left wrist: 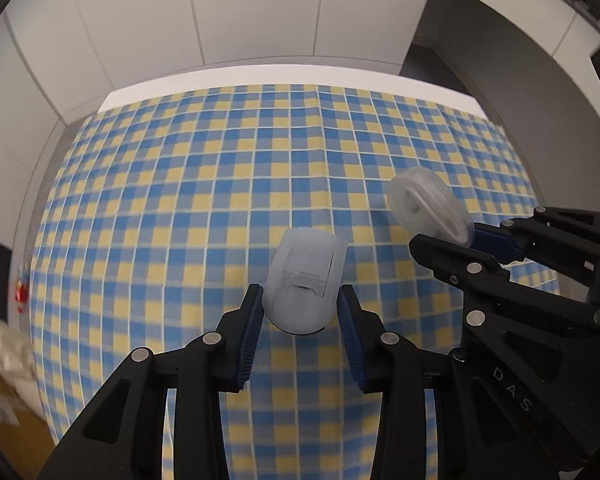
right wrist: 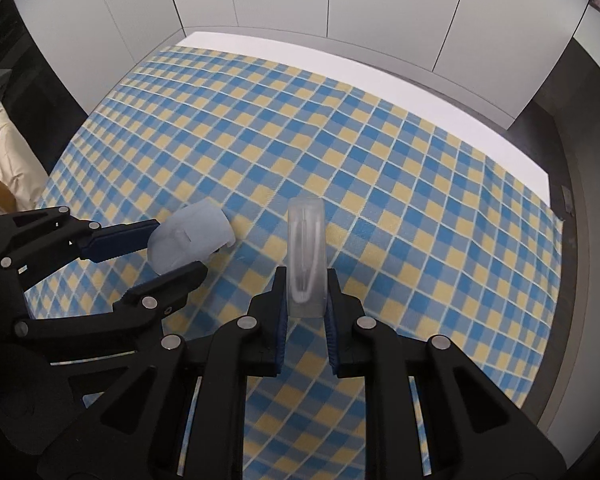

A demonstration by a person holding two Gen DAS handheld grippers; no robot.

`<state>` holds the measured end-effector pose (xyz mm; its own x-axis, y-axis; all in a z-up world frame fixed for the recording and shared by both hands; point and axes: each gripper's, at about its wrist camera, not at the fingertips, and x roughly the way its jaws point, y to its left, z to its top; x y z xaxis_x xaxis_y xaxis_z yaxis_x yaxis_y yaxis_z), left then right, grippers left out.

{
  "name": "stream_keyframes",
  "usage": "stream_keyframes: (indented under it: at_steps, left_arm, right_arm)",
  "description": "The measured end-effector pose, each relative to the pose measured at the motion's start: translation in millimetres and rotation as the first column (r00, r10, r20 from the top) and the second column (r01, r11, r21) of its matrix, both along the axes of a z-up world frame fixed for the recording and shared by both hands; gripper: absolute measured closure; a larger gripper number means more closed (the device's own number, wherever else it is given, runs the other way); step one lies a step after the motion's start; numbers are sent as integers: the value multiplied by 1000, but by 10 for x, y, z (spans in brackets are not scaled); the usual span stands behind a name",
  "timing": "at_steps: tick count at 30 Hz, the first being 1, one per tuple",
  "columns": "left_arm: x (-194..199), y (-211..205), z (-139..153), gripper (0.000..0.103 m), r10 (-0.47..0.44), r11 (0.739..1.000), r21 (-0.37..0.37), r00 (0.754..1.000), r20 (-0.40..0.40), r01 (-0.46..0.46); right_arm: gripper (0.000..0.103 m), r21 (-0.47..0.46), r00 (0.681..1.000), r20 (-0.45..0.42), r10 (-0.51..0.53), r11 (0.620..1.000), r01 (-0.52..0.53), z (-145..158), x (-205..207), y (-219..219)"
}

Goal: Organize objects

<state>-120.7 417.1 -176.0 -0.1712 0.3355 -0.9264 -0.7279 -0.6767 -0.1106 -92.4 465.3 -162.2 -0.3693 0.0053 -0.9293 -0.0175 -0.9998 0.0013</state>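
While my left gripper (left wrist: pixel 300 300) clamps the frosted cap (left wrist: pixel 304 280), my right gripper (right wrist: pixel 306 292) pinches the flat disc (right wrist: pixel 305 256) edge-on. Above the checked cloth (left wrist: pixel 180 200), the disc sits just right of the cap.

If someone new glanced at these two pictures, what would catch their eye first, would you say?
Probably the blue-and-yellow checked tablecloth filling both views. Next, two frosted translucent pieces held above it: the left gripper clamps a rounded case, while the right gripper pinches a flat lid-like piece edge-on.
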Motion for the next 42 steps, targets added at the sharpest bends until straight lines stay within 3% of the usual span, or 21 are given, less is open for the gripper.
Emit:
stream_keyframes:
  at_steps: [5, 16, 24, 35, 42]
  left_arm:
    - [143, -207, 242, 66, 11, 1000, 20, 999, -31, -10]
    - [512, -752, 1093, 66, 56, 996, 81, 994, -91, -49]
    - [857, -1196, 1562, 66, 110, 985, 142, 986, -122, -93]
    - [1136, -1330, 1892, 66, 115, 970, 235, 975, -191, -68]
    - [1128, -1370, 1884, 66, 126, 966, 249, 967, -220, -69]
  right_arm:
    - [87, -6, 1000, -25, -16, 1000, 16, 274, 180, -133]
    - [87, 3, 994, -92, -52, 999, 52, 1073, 821, -353]
    - [86, -18, 988, -137, -64, 998, 63, 1390, 1316, -512]
    - [87, -34, 970, -221, -100, 995, 94, 1720, 1702, -393]
    - [87, -7, 966, -240, -98, 995, 99, 1735, 1714, -312]
